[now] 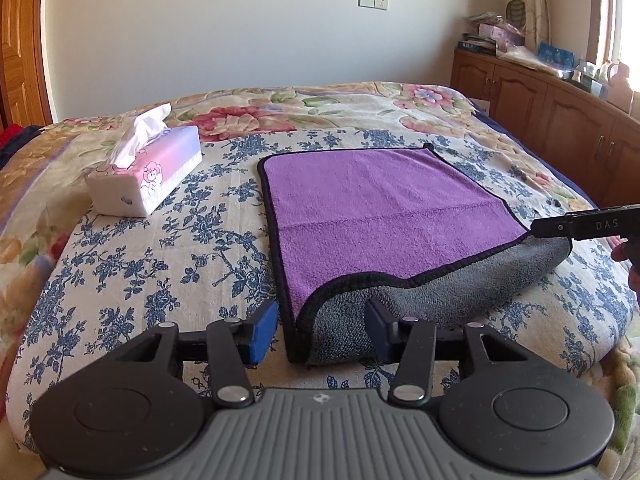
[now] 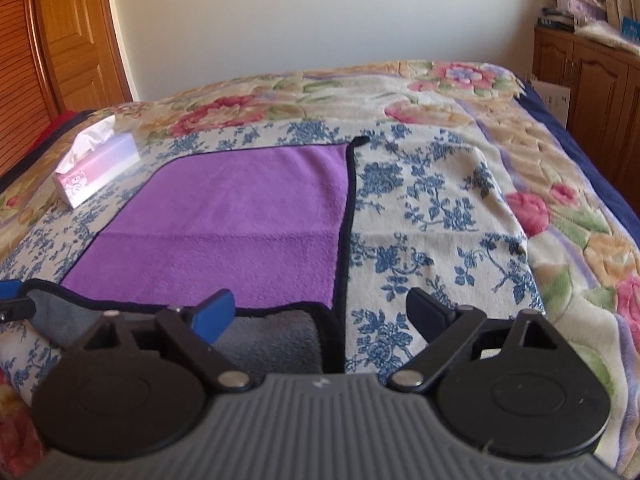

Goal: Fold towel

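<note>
A purple towel (image 1: 376,216) lies flat on the floral bed (image 1: 120,264), its near edge rolled over, grey side up; the left gripper (image 1: 322,330) and right gripper (image 2: 320,316) both stand open at that edge; the fold looks barely begun; next, probably pinch both near corners.

Two low wrist cameras look across the bed (image 1: 120,264) toward the far wall, close above the purple towel (image 1: 380,216); one sits at its near-left corner, the other near-right. Both share the tissue box (image 2: 96,168).
</note>
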Tool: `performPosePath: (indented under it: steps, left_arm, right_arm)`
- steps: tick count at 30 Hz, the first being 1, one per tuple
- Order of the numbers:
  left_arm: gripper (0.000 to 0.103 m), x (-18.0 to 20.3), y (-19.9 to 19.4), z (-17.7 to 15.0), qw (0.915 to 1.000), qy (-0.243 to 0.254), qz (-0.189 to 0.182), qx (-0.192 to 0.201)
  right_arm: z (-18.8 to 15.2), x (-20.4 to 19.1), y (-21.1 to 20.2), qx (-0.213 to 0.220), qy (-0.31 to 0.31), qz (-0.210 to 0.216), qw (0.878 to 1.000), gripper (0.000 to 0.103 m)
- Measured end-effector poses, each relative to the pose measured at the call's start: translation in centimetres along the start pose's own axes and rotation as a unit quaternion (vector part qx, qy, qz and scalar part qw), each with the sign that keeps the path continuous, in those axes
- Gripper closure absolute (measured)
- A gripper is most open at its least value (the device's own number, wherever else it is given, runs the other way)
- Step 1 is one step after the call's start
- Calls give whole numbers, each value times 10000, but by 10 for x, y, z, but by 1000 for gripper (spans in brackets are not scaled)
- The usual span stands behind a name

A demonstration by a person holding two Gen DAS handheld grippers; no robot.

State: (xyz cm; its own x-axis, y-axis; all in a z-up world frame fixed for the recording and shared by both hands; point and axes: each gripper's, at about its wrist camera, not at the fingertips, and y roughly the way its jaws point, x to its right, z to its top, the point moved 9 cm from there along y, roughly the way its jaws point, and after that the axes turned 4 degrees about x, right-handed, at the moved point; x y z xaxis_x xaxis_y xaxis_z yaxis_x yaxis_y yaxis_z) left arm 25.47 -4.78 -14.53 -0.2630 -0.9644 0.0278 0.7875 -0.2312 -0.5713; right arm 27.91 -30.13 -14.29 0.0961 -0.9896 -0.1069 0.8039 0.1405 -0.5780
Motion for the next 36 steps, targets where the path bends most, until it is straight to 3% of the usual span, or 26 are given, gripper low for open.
performPosePath:
  steps: [12, 27, 36]
  left_arm:
    - [52, 1, 1, -1, 10000, 15, 1, -31]
    - [52, 2, 2, -3, 10000, 15, 10, -29]
    - [80, 1, 5, -4, 10000, -9, 3, -69]
  right_arm:
    - [-7, -3, 1, -506, 96, 403, 9979, 27]
    - [-12, -2, 1, -789, 18, 609, 9950, 71]
    - [-12, -1, 0, -810, -29, 625, 9947, 88]
